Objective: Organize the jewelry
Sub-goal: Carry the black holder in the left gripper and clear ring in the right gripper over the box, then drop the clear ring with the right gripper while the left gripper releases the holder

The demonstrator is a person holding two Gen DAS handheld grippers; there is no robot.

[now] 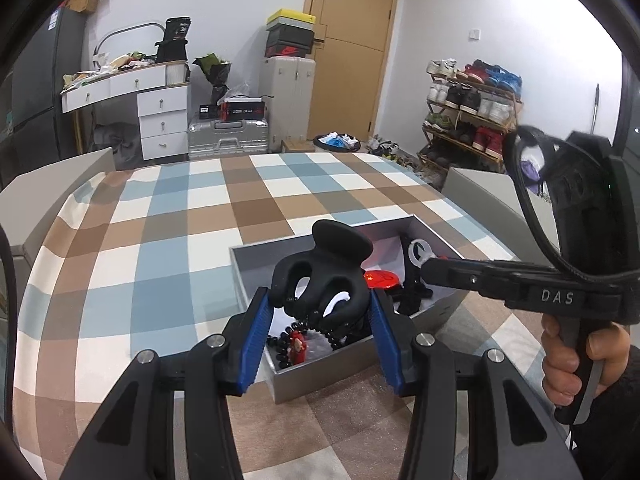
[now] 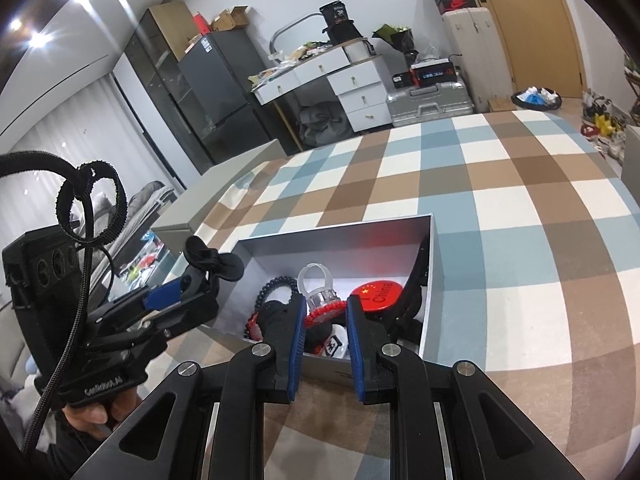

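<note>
The left gripper (image 1: 320, 316) grips a black hair claw clip (image 1: 320, 276) between its blue pads (image 1: 256, 340), low in the centre of the left wrist view, directly above the open grey box (image 1: 256, 276) on the checked tablecloth (image 1: 160, 232). Below the clip lie a dark bead bracelet (image 1: 288, 340) and a small red charm (image 1: 298, 346).

The right gripper (image 2: 326, 340) sits at the box's near edge, lower centre of its own view, jaws parted with nothing clearly between them, though a clear ring (image 2: 320, 292) and a red beaded band (image 2: 320, 314) lie just beyond the tips, so contact is hard to rule out. A red China badge (image 2: 376, 296) rests to the right.

To place the clip well, lower it toward bare box floor, not onto the beads, and open the jaws only once it is down. Keep the right gripper away from the left one's path.
</note>
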